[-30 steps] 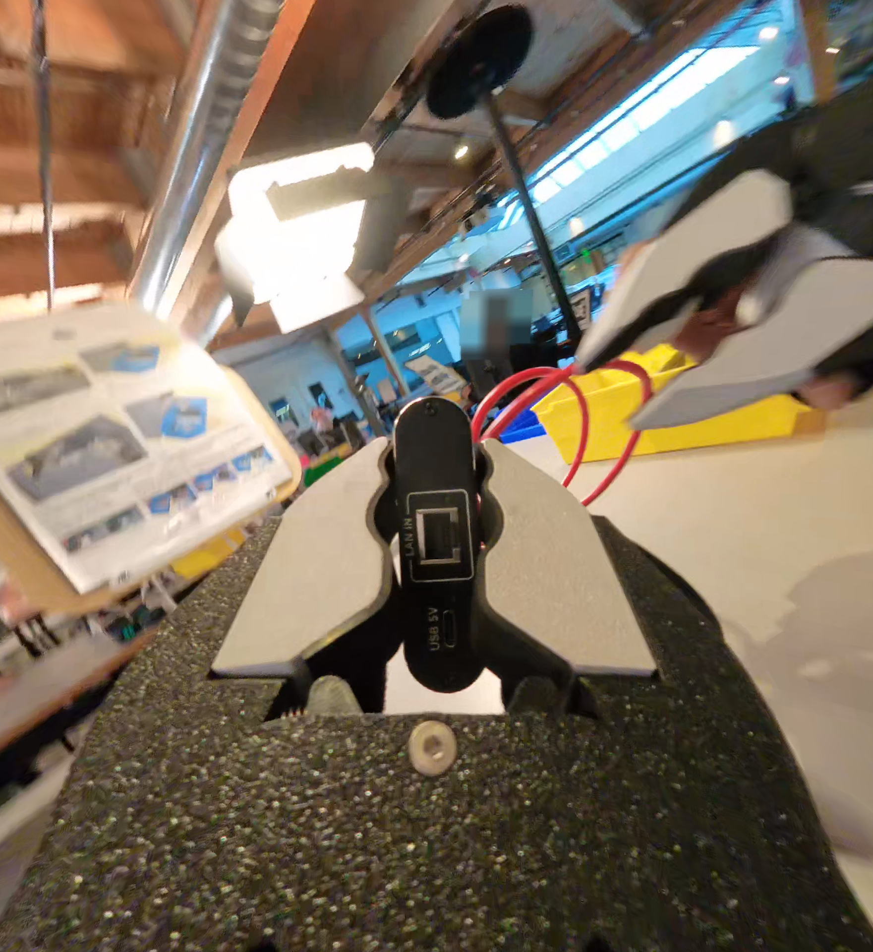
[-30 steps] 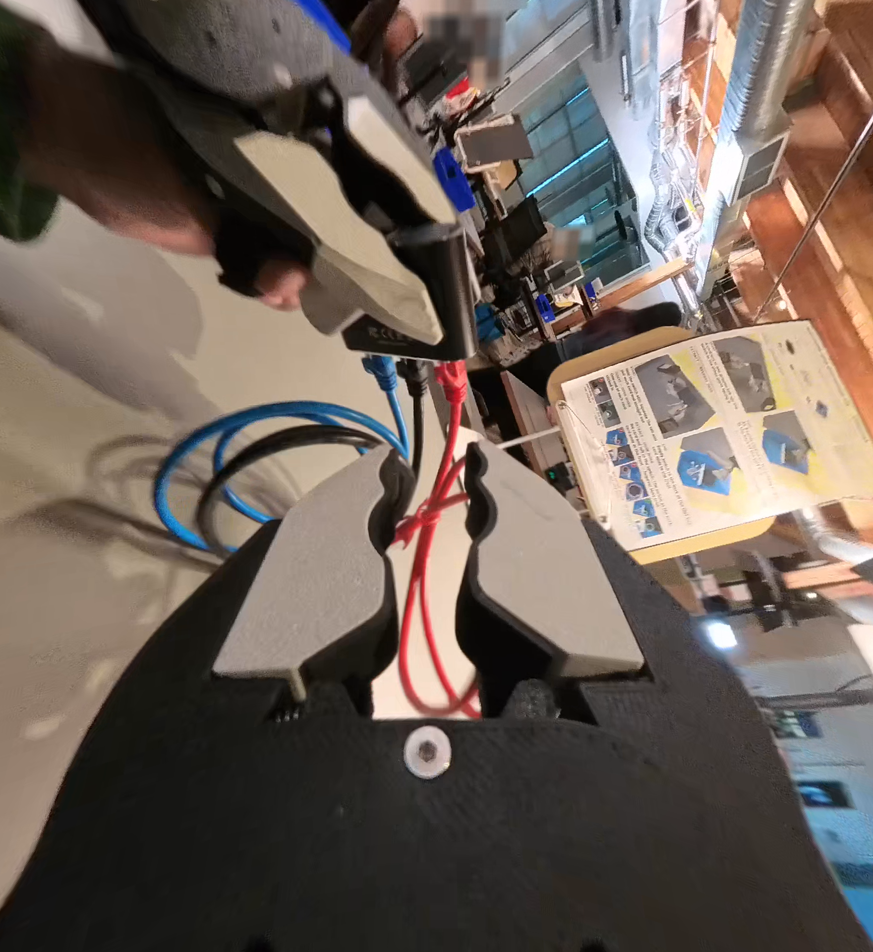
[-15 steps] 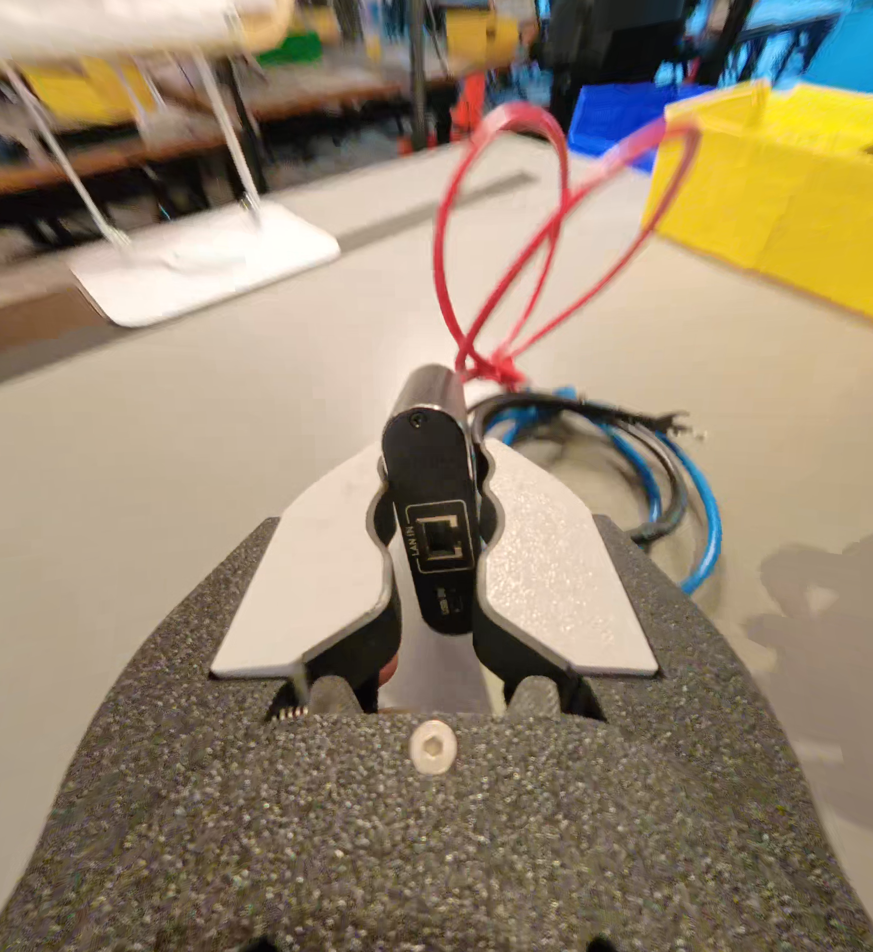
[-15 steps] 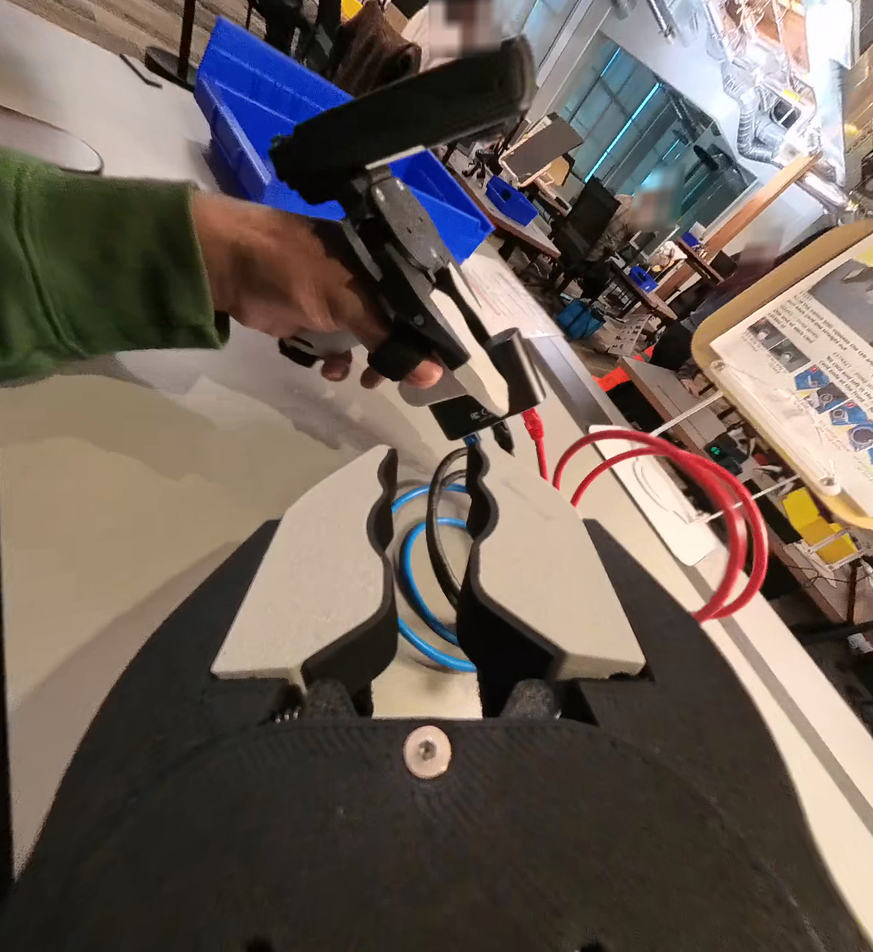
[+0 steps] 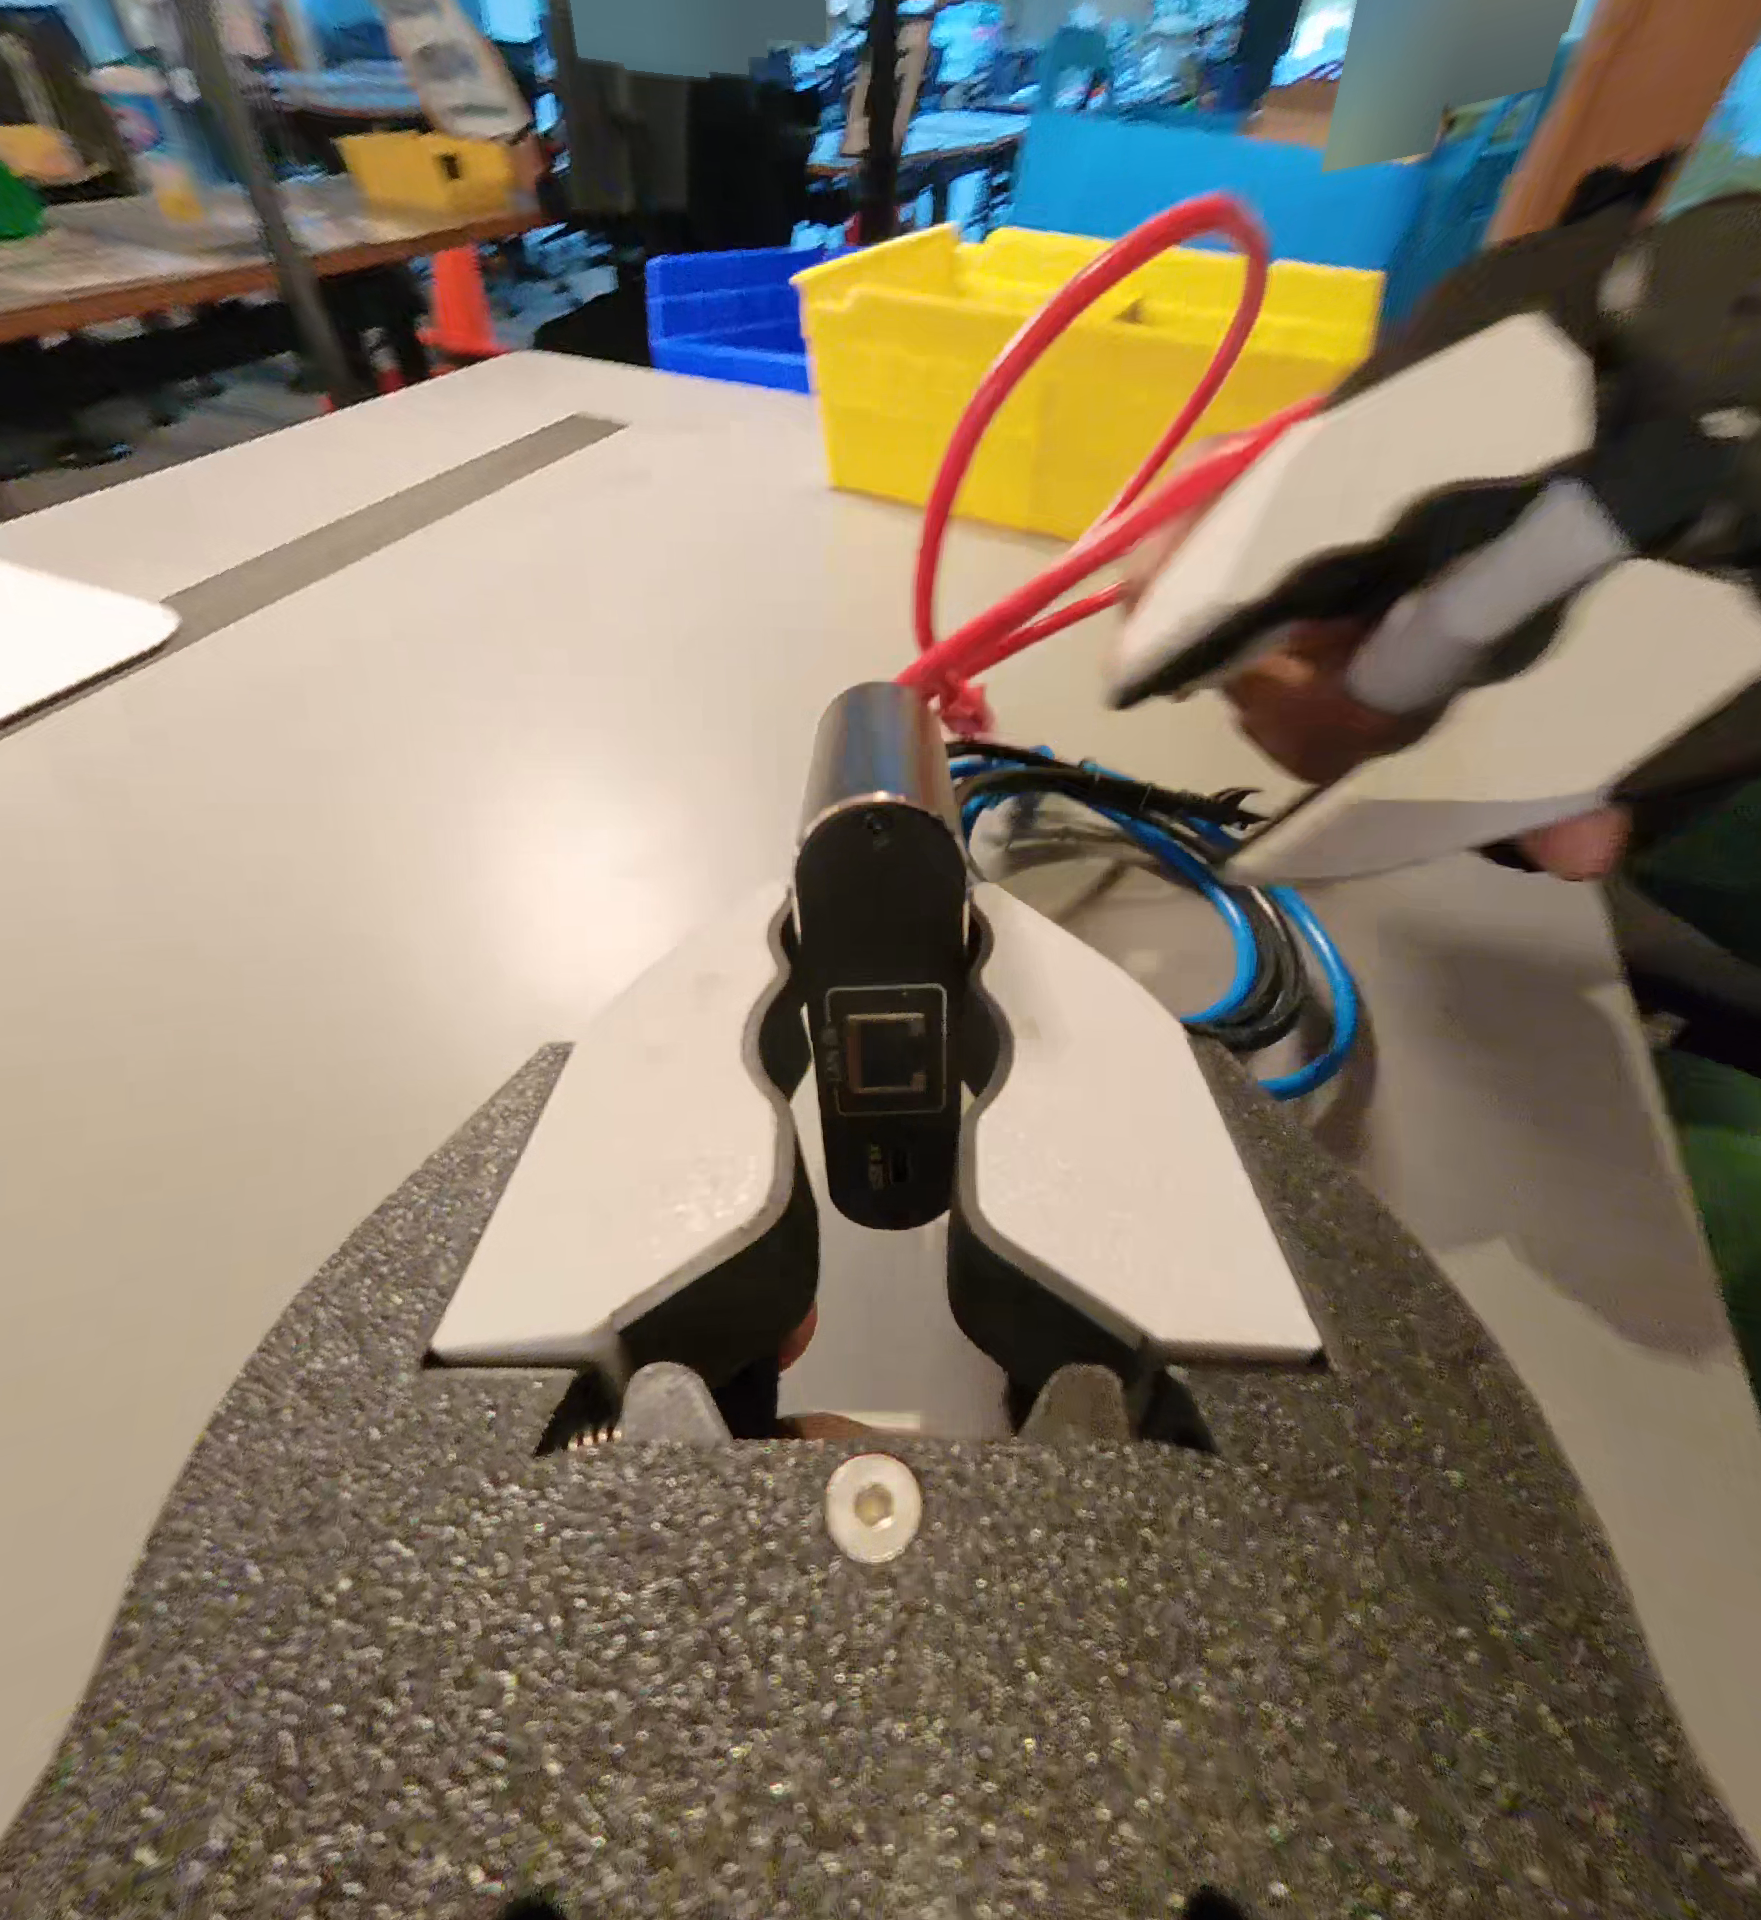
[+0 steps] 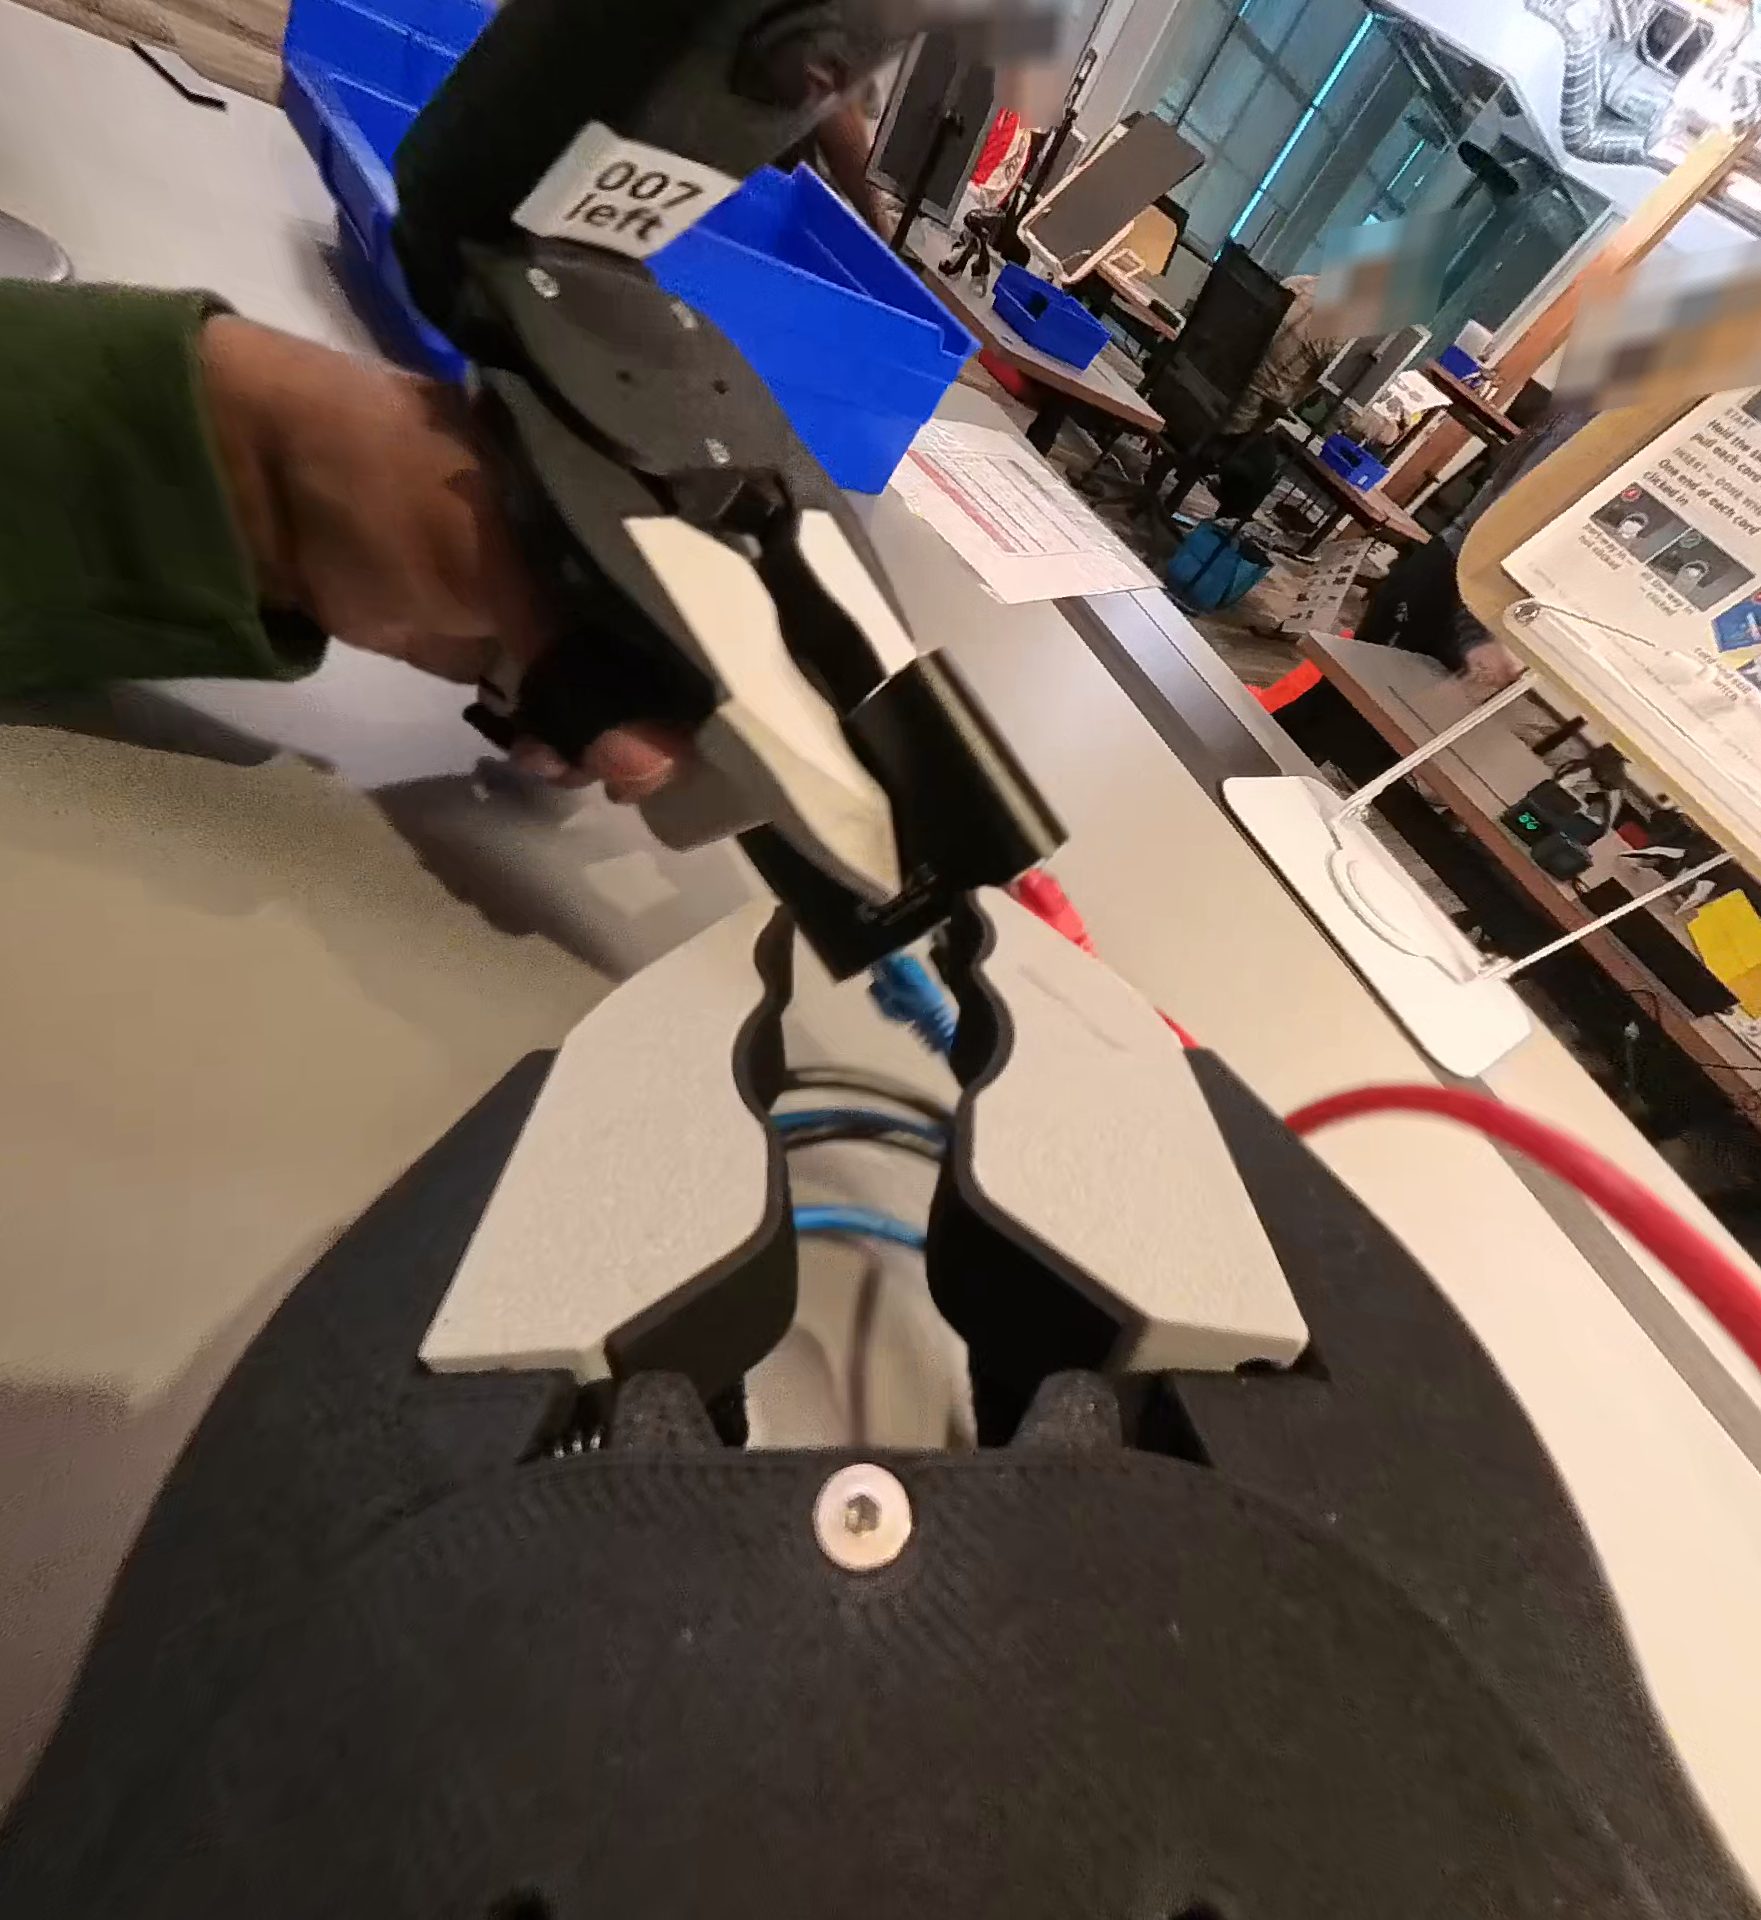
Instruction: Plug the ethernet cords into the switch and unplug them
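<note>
My left gripper is shut on the black switch and holds it above the grey table, empty port end towards the camera. A red cord leaves the switch's far end and loops upward. Blue and black cords lie coiled to the right. My right gripper hovers open and empty above that coil. In the right wrist view, the right gripper sits just below the switch, held by the left gripper. A blue plug shows between its fingertips, a red plug beside it.
A yellow bin stands at the table's far side, and a blue bin behind the left hand. A white stand base holds an instruction board. A paper sheet lies on the table. The table edge runs close on the right. Spacing between my two grippers at the tips: around 5 centimeters.
The left gripper has tilted down from the ceiling to the table, still holding the switch. The right gripper has let the red cord slip out and moved in close under the switch.
</note>
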Demonstrator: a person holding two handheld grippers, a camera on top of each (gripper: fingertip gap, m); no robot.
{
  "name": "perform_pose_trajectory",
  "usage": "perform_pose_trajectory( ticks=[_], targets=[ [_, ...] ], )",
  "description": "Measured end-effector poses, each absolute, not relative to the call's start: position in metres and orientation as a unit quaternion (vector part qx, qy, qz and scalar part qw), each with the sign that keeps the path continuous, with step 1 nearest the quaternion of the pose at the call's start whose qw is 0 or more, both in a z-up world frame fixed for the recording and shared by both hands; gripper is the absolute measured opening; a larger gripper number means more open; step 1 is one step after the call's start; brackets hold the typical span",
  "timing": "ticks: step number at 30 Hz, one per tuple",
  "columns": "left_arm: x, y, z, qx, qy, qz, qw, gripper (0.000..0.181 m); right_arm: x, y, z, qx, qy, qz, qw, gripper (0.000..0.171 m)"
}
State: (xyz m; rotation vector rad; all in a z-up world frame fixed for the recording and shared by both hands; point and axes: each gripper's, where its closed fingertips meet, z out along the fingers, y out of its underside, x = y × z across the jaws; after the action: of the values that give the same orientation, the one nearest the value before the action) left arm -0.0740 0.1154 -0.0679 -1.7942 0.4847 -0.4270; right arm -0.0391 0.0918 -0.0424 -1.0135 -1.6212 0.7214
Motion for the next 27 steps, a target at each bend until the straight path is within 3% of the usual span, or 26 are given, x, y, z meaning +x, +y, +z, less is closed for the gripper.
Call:
perform_pose_trajectory(
  ticks=[1,6,16,27],
  targets=[
    [-0.068,0.114,-0.067,-0.761,0.213,-0.197,0.580,0.026,-0.041,0.096,-0.040,-0.423,-0.674,0.304,0.524,0.030],
    [-0.053,0.108,-0.065,-0.740,0.236,-0.237,0.584,0.026,-0.045,0.128,-0.026,-0.437,-0.658,0.308,0.530,0.032],
    [-0.045,0.098,-0.049,-0.696,0.260,-0.262,0.615,0.026,-0.032,0.117,-0.047,-0.397,-0.706,0.395,0.434,0.038],
    [-0.035,0.093,-0.047,-0.677,0.295,-0.249,0.627,0.026,-0.027,0.107,-0.043,-0.393,-0.672,0.466,0.420,0.020]
  ],
)
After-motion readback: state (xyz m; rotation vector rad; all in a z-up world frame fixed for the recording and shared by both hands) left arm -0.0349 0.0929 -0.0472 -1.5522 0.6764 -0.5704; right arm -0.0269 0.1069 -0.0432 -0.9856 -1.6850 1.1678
